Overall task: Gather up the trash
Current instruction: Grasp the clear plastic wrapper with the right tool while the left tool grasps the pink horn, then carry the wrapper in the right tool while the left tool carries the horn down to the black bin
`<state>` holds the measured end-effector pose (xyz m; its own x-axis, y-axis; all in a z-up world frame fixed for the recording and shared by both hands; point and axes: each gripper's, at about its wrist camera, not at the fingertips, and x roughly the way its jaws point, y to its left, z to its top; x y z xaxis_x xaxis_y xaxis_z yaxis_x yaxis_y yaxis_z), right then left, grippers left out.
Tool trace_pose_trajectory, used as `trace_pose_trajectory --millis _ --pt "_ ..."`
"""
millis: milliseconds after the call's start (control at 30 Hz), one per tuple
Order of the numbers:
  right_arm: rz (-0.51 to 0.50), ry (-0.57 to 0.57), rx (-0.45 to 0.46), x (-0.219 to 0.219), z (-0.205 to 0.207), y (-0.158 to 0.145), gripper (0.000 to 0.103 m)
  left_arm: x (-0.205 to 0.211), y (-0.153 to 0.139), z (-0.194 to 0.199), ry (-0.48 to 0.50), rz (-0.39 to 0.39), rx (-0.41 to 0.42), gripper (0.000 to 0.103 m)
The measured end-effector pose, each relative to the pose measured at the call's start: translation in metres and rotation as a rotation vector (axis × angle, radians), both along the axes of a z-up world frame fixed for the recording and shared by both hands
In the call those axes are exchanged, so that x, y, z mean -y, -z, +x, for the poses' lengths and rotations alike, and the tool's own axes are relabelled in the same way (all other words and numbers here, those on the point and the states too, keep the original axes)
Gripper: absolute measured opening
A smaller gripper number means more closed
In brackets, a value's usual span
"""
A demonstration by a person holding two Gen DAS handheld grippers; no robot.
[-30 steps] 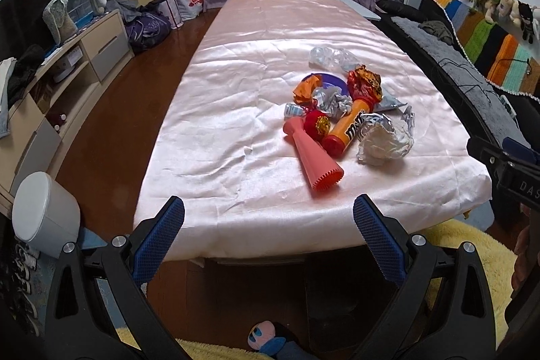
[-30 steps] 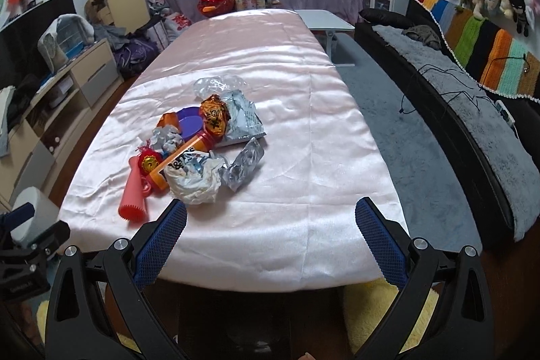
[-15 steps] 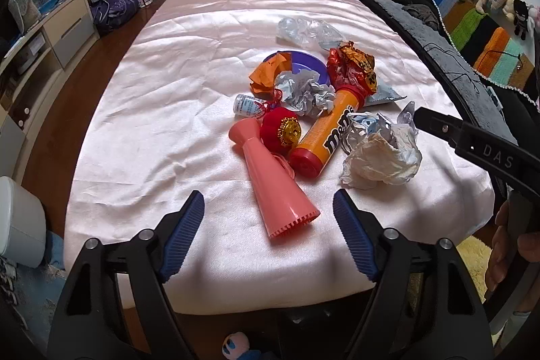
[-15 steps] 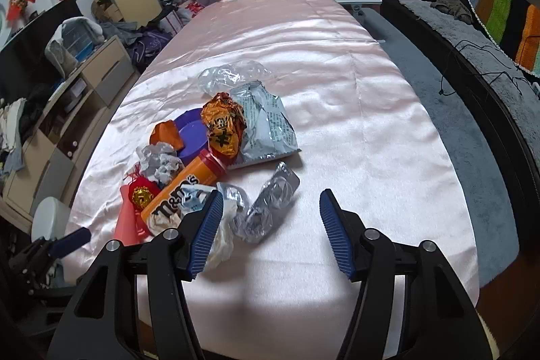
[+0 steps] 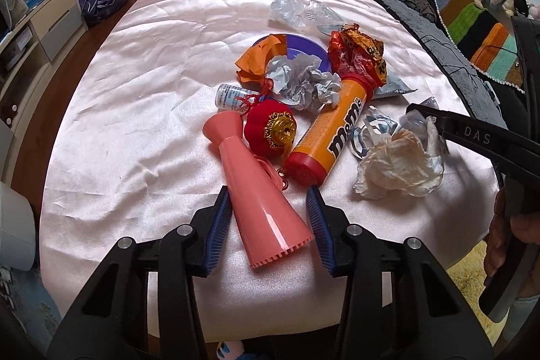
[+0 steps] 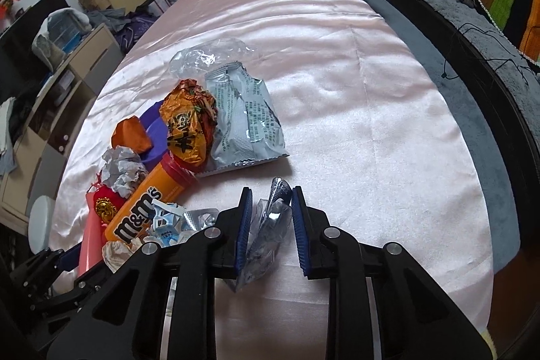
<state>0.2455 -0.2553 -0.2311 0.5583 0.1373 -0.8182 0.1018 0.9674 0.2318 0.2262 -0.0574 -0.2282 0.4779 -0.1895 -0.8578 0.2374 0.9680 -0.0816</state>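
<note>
A heap of trash lies on the pink-clothed table. My left gripper straddles a pink plastic horn. Its jaws are closing, with thin gaps still showing beside the horn. My right gripper is closing on a crumpled clear wrapper, and both pads touch it near the tips. One of the right gripper's fingers reaches over a white tissue wad. Beside the horn lie an orange M&M's tube, a red lantern ornament and grey crumpled paper.
Farther back lie a purple plate, an orange foil wrapper, a clear bag and a silver packet. A white bin stands on the floor at the left. A person's hand holds the right gripper.
Both grippers moved forward and down onto the heap while their jaws narrowed. The left now flanks the pink horn and the right has closed onto the clear wrapper.
</note>
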Motion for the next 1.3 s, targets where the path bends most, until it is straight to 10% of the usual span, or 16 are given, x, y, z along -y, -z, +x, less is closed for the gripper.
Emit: trace_pose_trajectory --millis 867,1300 --pt "-0.062 -0.02 0.12 -0.004 -0.088 -0.065 0.022 -0.02 -0.061 -0.08 0.021 -0.023 0.12 0.031" --pt "-0.063 -0.09 0.061 -0.022 -0.157 -0.033 0.022 -0.015 -0.038 -0.141 0.089 -0.088 0.046 0.031"
